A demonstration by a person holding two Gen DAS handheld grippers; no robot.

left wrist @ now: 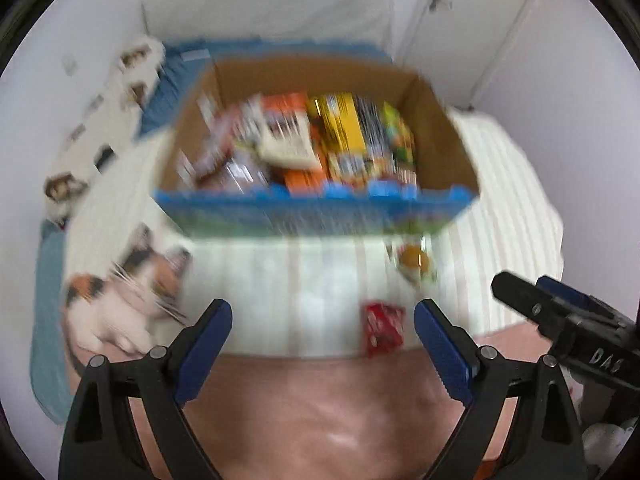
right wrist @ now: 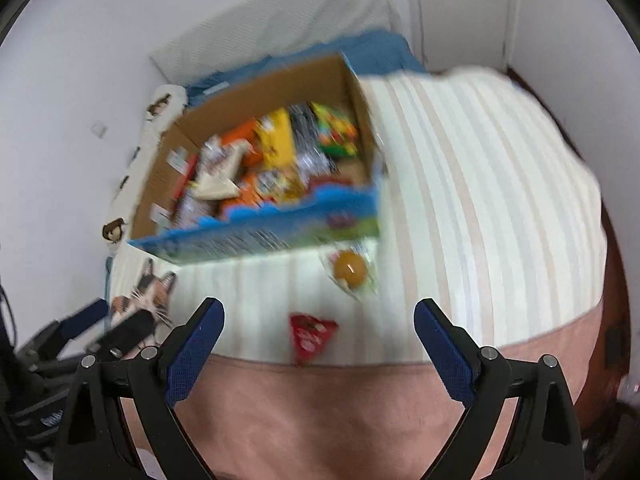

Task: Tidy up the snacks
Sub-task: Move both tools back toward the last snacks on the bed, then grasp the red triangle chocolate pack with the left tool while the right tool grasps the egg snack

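Note:
A cardboard box [left wrist: 440,140] with a blue printed front, full of several snack packs [left wrist: 344,136], stands on a striped cream blanket; it also shows in the right wrist view [right wrist: 256,236]. A small red snack pack [left wrist: 382,330] [right wrist: 310,336] and a clear wrapper with an orange round sweet [left wrist: 414,260] [right wrist: 350,270] lie on the blanket in front of the box. My left gripper [left wrist: 322,322] is open and empty, just left of the red pack. My right gripper [right wrist: 318,322] is open and empty, with the red pack between its fingers' line. Both views are motion-blurred.
A cat-print cushion [left wrist: 128,292] lies at the left. A pink blanket [left wrist: 320,400] lies below the striped one [right wrist: 480,200]. White walls and a blue sheet [left wrist: 180,76] are behind the box. The other gripper shows at the right edge [left wrist: 560,320].

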